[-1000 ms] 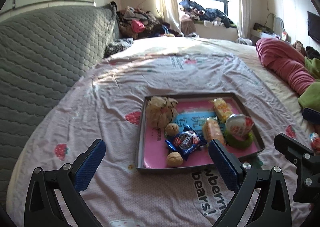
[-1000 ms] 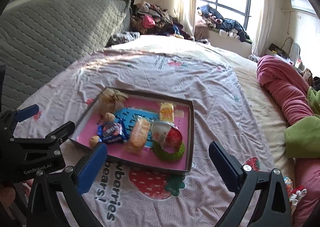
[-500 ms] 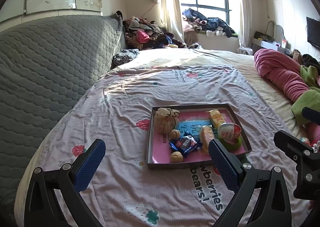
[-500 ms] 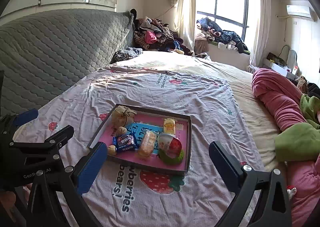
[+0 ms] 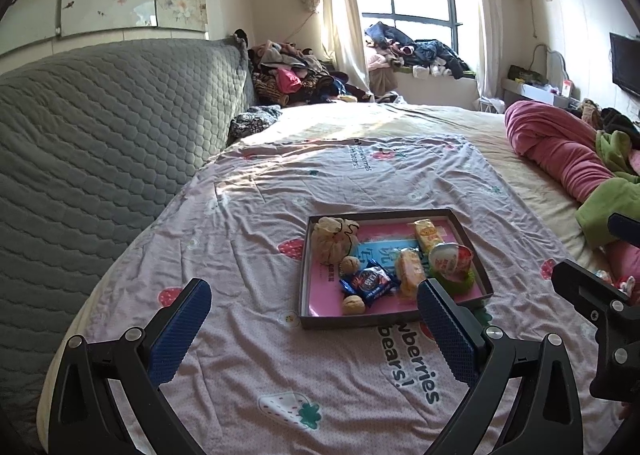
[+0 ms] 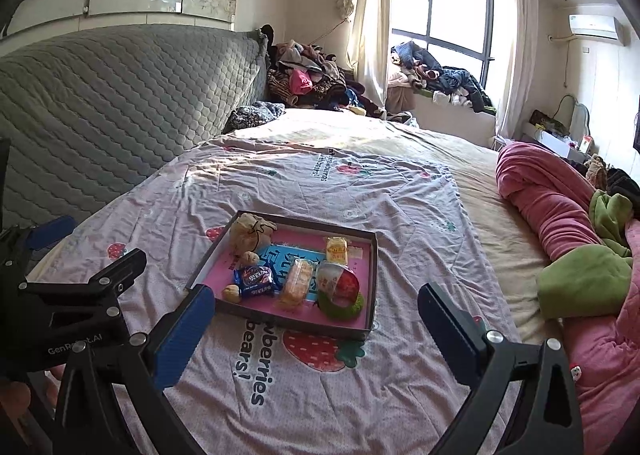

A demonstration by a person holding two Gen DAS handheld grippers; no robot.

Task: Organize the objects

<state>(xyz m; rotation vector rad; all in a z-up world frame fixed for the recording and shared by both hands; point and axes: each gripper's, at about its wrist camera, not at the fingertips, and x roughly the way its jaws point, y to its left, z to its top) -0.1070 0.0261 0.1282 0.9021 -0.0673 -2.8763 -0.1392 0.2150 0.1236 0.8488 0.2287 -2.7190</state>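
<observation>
A dark-rimmed pink tray (image 5: pixel 304 297) (image 6: pixel 370 275) lies on the strawberry-print bedspread. It holds a beige drawstring pouch (image 5: pixel 332 241) (image 6: pixel 248 237), two walnuts (image 5: pixel 353 305), a blue biscuit packet (image 5: pixel 370 283) (image 6: pixel 256 277), two yellow snack packets (image 5: pixel 427 233) (image 6: pixel 297 283), a red-and-white egg-shaped toy (image 5: pixel 450 259) (image 6: pixel 340 281) and a green ring (image 6: pixel 344 307). My left gripper (image 5: pixel 316 327) is open and empty, held back above the bed before the tray. My right gripper (image 6: pixel 316 327) is open and empty too, near the tray's front edge.
A grey quilted headboard (image 5: pixel 100 143) runs along the left. A rolled pink blanket (image 6: pixel 552 199) and green cloth (image 6: pixel 580 283) lie on the right. Piled clothes (image 5: pixel 292 79) sit in the far corner and on the window sill (image 6: pixel 436 83).
Both grippers have pulled back and risen away from the tray, so it looks smaller and farther off. Both stay open and empty. The tray's contents have not moved.
</observation>
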